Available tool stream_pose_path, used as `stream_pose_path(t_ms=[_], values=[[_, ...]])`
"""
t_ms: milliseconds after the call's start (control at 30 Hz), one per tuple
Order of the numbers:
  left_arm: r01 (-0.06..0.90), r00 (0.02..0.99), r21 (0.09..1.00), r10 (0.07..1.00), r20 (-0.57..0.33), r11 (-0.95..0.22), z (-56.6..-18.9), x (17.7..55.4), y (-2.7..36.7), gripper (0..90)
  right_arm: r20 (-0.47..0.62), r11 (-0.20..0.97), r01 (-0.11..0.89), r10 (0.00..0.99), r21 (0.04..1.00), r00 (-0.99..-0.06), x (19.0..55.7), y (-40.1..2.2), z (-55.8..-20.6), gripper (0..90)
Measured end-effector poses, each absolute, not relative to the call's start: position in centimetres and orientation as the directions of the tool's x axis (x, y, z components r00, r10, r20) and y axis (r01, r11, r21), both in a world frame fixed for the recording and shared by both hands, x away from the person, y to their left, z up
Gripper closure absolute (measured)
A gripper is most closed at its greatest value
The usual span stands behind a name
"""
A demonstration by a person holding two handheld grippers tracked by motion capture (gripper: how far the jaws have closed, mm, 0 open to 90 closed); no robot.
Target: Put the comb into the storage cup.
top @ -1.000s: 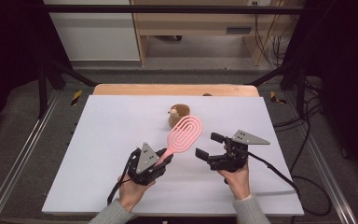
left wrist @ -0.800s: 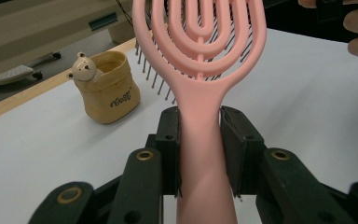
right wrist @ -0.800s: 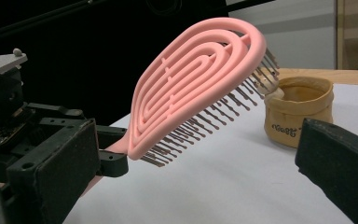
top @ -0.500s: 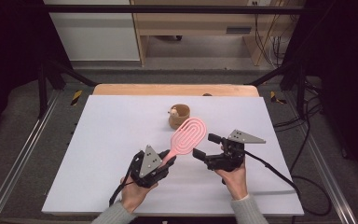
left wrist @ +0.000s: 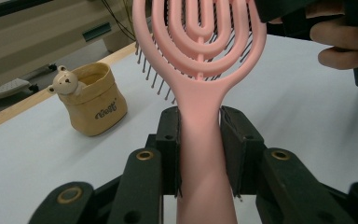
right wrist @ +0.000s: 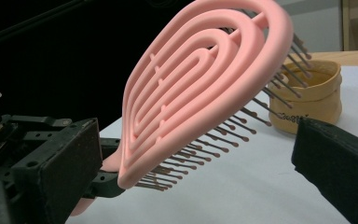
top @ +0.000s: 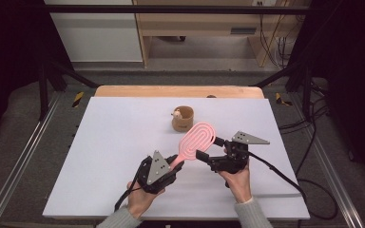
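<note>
Now the pink hairbrush (top: 196,138), clamped by its handle in the left gripper (top: 173,164), has swung nearer the tan bear cup (top: 183,118), its head between the right gripper's (top: 211,148) wide-apart jaws, seemingly ready for a handover.

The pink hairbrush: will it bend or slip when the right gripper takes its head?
The hairbrush probably stays stiff: held by the left gripper at its handle only, it does not sag. Its open, looped head suggests light weight. The smooth plastic and thin bristles may give the right gripper a less steady hold.
</note>
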State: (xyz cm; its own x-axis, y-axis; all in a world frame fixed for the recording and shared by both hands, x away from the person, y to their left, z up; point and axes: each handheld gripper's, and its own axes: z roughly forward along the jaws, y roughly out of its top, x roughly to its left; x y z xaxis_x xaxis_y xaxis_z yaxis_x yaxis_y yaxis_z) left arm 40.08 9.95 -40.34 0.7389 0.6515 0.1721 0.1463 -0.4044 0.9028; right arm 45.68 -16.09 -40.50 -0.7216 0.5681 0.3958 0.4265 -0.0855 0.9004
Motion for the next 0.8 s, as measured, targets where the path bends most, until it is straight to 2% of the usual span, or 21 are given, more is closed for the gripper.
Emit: stream_pose_path(t_ms=[300, 400, 567, 800], values=[[0.136, 0.748, 0.901, 0.640, 0.179, -0.412, -40.7, 39.8, 9.3, 69.3, 0.407, -0.079, 0.443, 0.560, 0.893, -0.722, 45.9, -15.9, -40.7, 7.2], [0.132, 0.751, 0.900, 0.634, 0.183, -0.416, -40.9, 39.7, 9.1, 69.4, 0.411, -0.083, 0.445, 0.559, 0.892, -0.720, 45.9, -15.9, -40.8, 11.6], [0.130, 0.755, 0.897, 0.629, 0.187, -0.423, -41.3, 39.6, 8.8, 69.3, 0.418, -0.087, 0.449, 0.551, 0.889, -0.722, 45.8, -15.9, -40.7, 24.7], [0.129, 0.753, 0.899, 0.631, 0.187, -0.420, -41.4, 39.6, 8.8, 69.4, 0.428, -0.092, 0.456, 0.546, 0.885, -0.721, 45.8, -16.0, -40.6, 37.6]])
